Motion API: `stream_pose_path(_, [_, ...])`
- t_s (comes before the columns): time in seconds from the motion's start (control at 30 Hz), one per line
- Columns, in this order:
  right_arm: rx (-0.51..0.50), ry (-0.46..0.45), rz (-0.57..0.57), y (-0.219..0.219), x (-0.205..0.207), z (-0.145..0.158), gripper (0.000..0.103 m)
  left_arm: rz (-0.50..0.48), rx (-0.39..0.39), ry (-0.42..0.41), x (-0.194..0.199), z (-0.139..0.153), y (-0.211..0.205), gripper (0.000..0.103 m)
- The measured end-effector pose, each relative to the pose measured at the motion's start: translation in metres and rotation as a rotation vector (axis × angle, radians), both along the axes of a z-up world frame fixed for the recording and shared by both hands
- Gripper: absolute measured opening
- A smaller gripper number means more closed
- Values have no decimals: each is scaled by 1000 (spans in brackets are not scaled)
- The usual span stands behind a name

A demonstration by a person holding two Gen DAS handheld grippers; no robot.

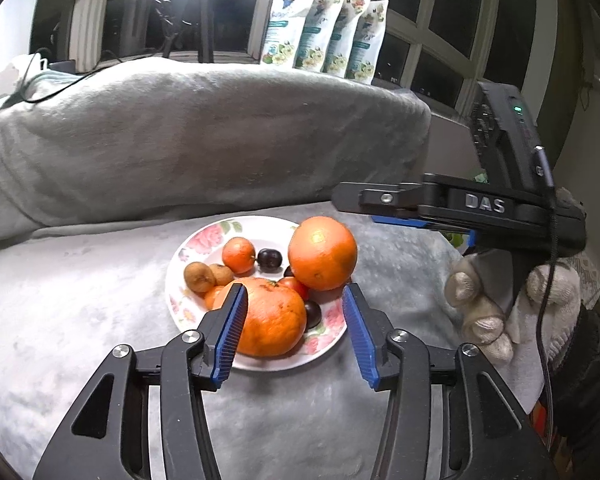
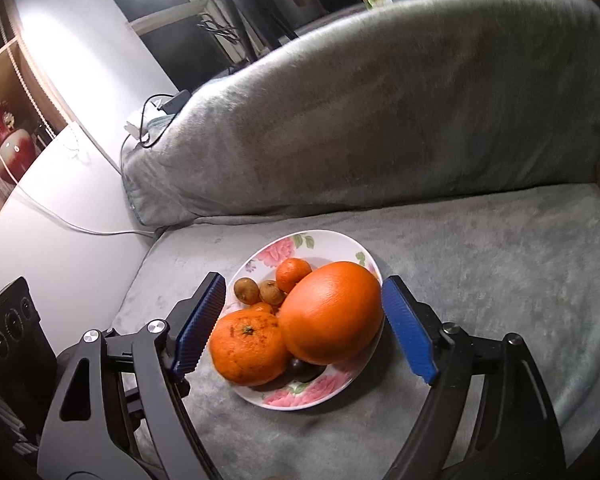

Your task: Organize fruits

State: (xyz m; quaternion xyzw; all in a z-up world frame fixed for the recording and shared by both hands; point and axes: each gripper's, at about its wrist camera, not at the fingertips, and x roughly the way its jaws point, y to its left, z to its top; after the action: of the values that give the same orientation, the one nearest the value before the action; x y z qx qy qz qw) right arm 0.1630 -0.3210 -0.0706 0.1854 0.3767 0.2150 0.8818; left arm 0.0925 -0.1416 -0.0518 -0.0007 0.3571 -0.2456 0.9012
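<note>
- While both of your grippers hang over the grey blanket (image 1: 80, 300), the floral plate (image 1: 260, 226) sits on the seat in front of the draped backrest.
- Your left gripper (image 1: 296, 324) has its jaws spread; the blue pads (image 1: 230, 336) stand to either side of the rough-skinned orange (image 1: 272, 320) as seen from the left wrist, and neither pad presses on it.
- Your right gripper (image 2: 302, 324) is likewise spread wide. The large smooth orange (image 2: 332, 312) shows between its pads, with a visible gap on both sides.
- No fruit is pinched by either tool.
- On the plate: the large smooth orange at the right, the rough-skinned orange at the near left and touching it, a small mandarin (image 1: 239, 255) toward the far side, two brown fruits (image 1: 204, 276) at the left rim, dark plums (image 1: 270, 260) tucked between and beneath the oranges, and a small red fruit (image 1: 296, 286) between the two oranges.
- From the left wrist view, your gloved right hand (image 1: 500, 304) grips the handle of the right tool, which reaches in above the plate's right side.
- Behind the backrest stand four printed pouches (image 1: 328, 32) in a row on the window ledge, with a tripod (image 1: 198, 12) to their left.
</note>
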Motion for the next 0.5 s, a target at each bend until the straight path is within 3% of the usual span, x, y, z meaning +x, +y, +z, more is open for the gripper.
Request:
stream_pose_path(0.03, [-11, -14, -3, 2, -5, 3, 87, 5, -4, -3, -2, 1, 3, 59])
stream_pose_path(0.23, [-107, -106, -20, 20, -37, 20, 90, 37, -13, -36, -12, 9, 14, 69])
stream_pose_path(0.33, [-154, -148, -42, 27, -54, 27, 96, 56, -20, -55, -17, 15, 22, 71])
stream_pose_path(0.5, [-219, -215, -95, 35, -84, 38, 97, 77, -32, -80, -23, 21, 29, 74])
